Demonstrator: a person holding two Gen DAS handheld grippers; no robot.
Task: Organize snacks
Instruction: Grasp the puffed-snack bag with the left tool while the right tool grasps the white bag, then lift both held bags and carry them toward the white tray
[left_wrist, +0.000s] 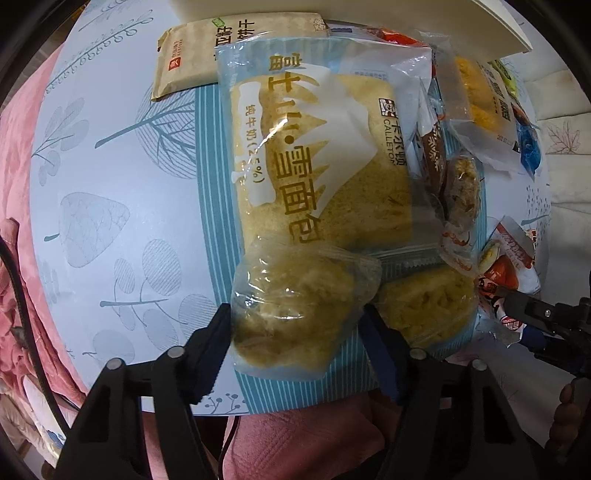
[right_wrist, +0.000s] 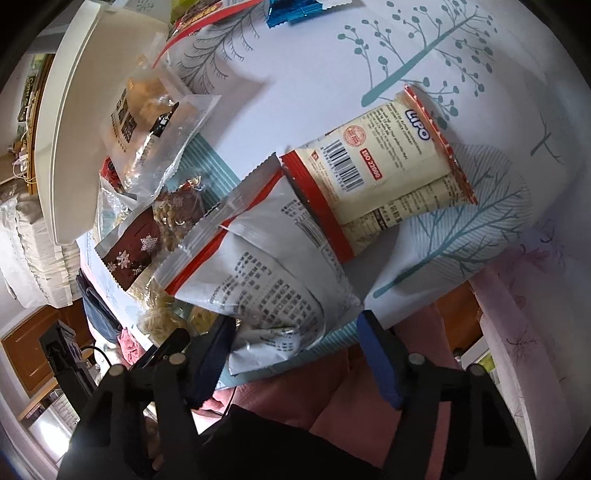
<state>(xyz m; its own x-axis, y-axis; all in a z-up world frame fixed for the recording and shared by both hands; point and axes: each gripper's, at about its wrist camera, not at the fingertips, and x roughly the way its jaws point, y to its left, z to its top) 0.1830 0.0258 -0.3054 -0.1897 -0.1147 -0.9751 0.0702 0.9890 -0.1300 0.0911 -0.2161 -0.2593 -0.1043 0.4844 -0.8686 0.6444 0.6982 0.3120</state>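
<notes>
In the left wrist view my left gripper is open, its fingers on either side of a small clear-wrapped cake that lies at the near edge of the table. Behind it lies a large bread packet with gold lettering. Another clear-wrapped cake lies to its right. In the right wrist view my right gripper is open around the near end of a silver and red snack bag. A cream LIPO packet lies behind it. The right gripper also shows at the right edge of the left wrist view.
A tan biscuit packet lies at the back left. Several more snack packets pile at the right, near a white board. A brown snowflake packet and a clear bag lie left of the silver bag. The tablecloth has a leaf print.
</notes>
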